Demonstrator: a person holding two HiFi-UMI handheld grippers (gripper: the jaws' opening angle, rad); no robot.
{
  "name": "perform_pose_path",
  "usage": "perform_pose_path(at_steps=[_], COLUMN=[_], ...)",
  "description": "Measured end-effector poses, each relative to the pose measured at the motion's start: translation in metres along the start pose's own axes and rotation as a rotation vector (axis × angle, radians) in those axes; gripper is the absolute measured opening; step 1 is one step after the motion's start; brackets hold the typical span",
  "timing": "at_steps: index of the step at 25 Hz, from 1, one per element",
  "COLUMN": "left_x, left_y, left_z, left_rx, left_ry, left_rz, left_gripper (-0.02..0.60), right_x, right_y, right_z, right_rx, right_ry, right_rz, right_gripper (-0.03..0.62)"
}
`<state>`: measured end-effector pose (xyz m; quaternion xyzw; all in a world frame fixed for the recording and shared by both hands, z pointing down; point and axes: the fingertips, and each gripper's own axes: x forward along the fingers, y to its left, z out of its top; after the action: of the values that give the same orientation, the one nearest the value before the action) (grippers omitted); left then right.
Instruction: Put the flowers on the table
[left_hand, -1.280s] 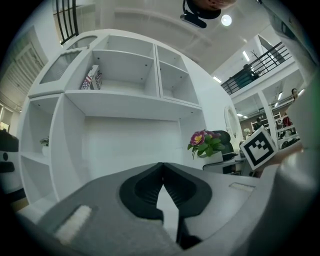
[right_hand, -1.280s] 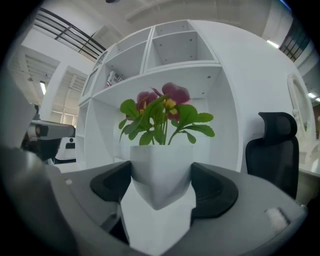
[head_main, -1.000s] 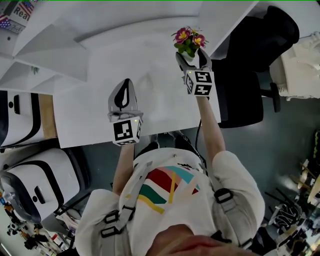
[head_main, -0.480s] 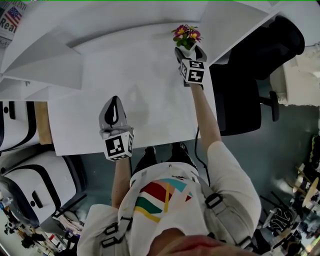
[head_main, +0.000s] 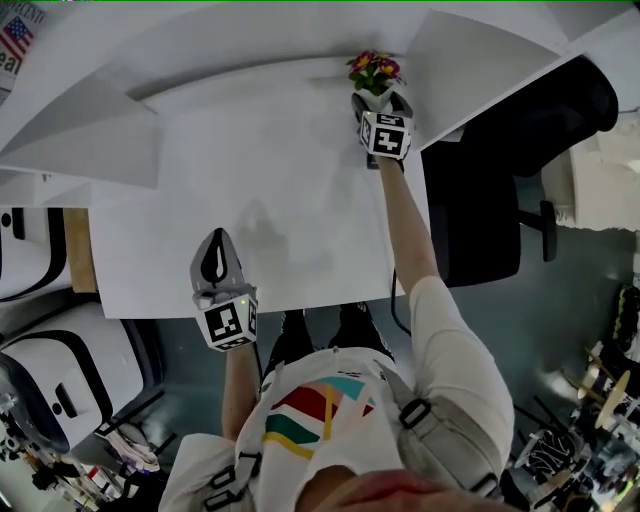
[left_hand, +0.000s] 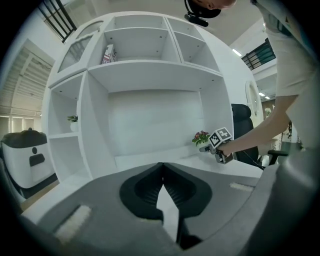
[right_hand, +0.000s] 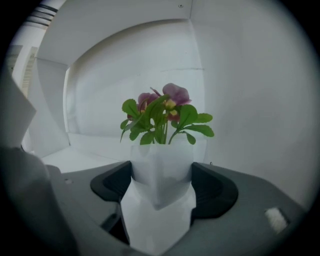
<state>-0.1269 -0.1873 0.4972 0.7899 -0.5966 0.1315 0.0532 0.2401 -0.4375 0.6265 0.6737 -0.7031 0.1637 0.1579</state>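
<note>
Under both pairs of jaws spreads a broad white worktop (head_main: 290, 190), with a white open shelf unit (left_hand: 150, 75) rising ahead of them. Over its near edge hangs the left gripper (left_hand: 162, 172), jaws pressed tip to tip with nothing between. At the far right corner, well apart, the right gripper (right_hand: 161, 185) has its jaws parted just wide enough to clamp both sides of the small white faceted pot of pink flowers (right_hand: 161, 155). Whether the pot's base touches the worktop cannot be told.
</note>
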Motion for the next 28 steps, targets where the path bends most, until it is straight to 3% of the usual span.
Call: perform_pose_path(at_steps=[15, 25, 28], left_x=[-0.007, 0.002, 0.004], left_y=[0.012, 0.007, 0.004], left_z=[-0.027, -0.025, -0.024], left_rx=[-0.019, -0.014, -0.008], left_ry=[0.058, 0.057, 0.056], left_rz=[0.041, 0.021, 0.013], left_gripper=[0.005, 0.005, 0.005], right_x=[0.026, 0.025, 0.024], right_y=[-0.003, -0.006, -0.01], right_z=[-0.01, -0.026, -0.031], right_rx=[-0.046, -0.074, -0.036], right_ry=[0.043, 0.089, 0.097], right_rz=[-0.013, -0.027, -0.03], right_gripper=[0.373, 0.373, 0.373])
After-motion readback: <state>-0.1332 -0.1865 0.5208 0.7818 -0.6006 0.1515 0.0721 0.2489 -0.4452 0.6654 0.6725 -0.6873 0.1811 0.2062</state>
